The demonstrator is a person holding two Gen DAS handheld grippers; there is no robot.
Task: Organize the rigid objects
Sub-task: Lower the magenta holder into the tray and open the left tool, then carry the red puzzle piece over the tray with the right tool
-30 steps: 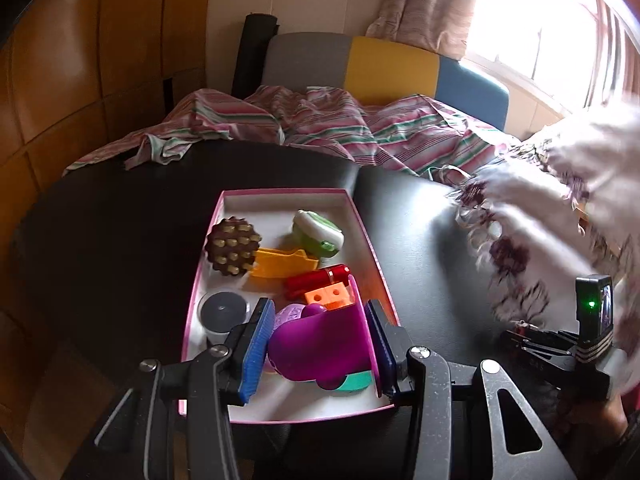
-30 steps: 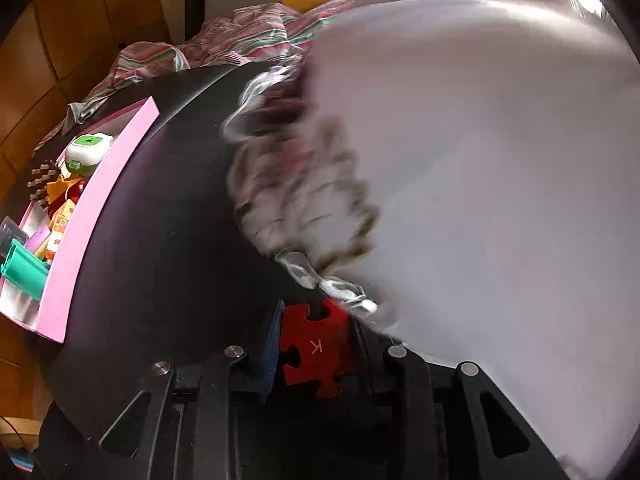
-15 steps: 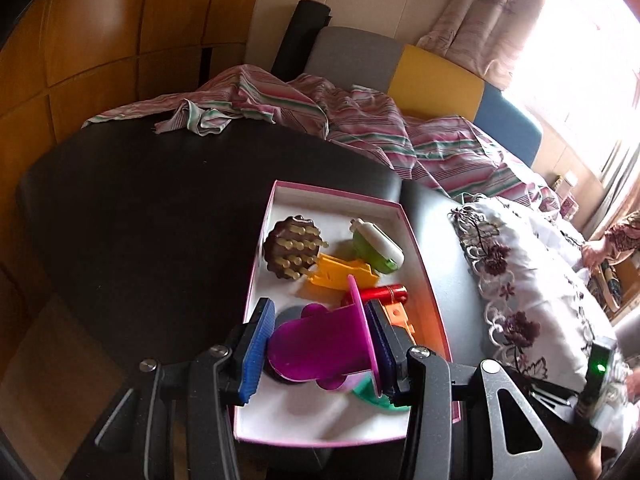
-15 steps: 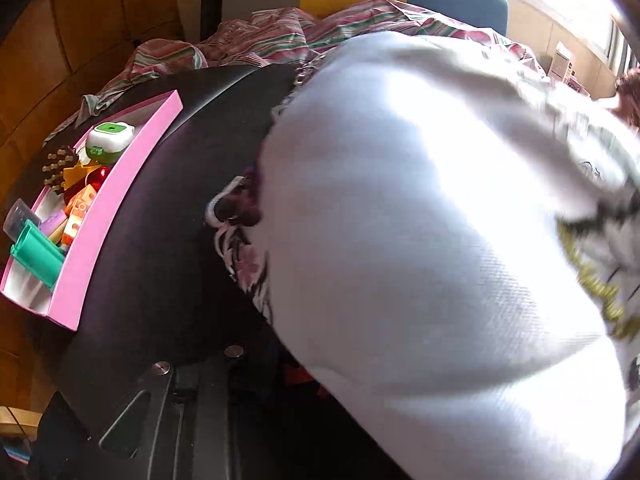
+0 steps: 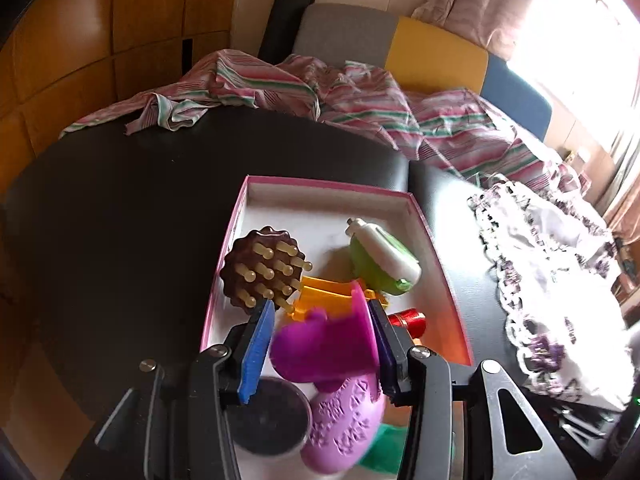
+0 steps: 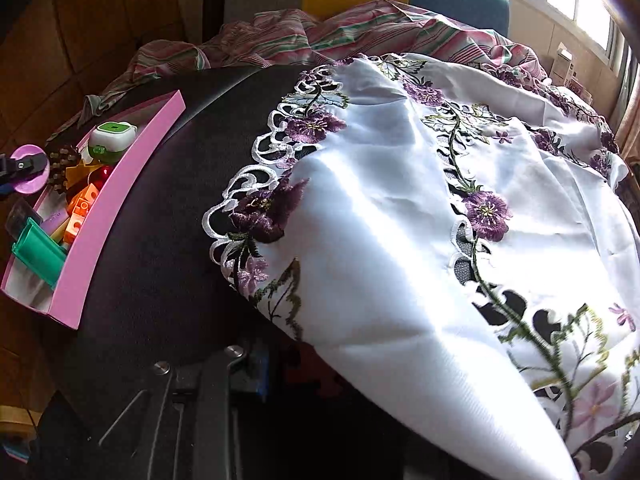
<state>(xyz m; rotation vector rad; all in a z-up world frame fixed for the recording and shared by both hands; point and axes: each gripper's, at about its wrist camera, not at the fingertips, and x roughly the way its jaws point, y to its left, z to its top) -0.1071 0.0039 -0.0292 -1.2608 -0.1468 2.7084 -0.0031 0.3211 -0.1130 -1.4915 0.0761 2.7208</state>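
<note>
My left gripper (image 5: 320, 344) is shut on a magenta plastic toy (image 5: 328, 344) and holds it over the near end of the pink box (image 5: 328, 184). In the box lie a brown spiked massager (image 5: 264, 272), a green and white case (image 5: 384, 260), a yellow piece (image 5: 324, 300), a red tube (image 5: 408, 316), a grey cup (image 5: 268, 416) and a lilac piece (image 5: 344, 420). In the right wrist view the box (image 6: 104, 216) is at the left. My right gripper is mostly hidden under the white embroidered cloth (image 6: 420, 220); only its left finger (image 6: 256, 372) shows.
A black round table (image 5: 120, 208) carries the box. A striped cloth (image 5: 320, 96) lies along the far edge, before a grey, yellow and blue sofa back (image 5: 400, 40). The embroidered cloth (image 5: 560, 280) covers the table's right side. A wood panel wall stands at the left.
My left gripper has come down closer over the box with the magenta toy. The white cloth has settled over my right gripper, hiding the red puzzle piece it held a second ago.
</note>
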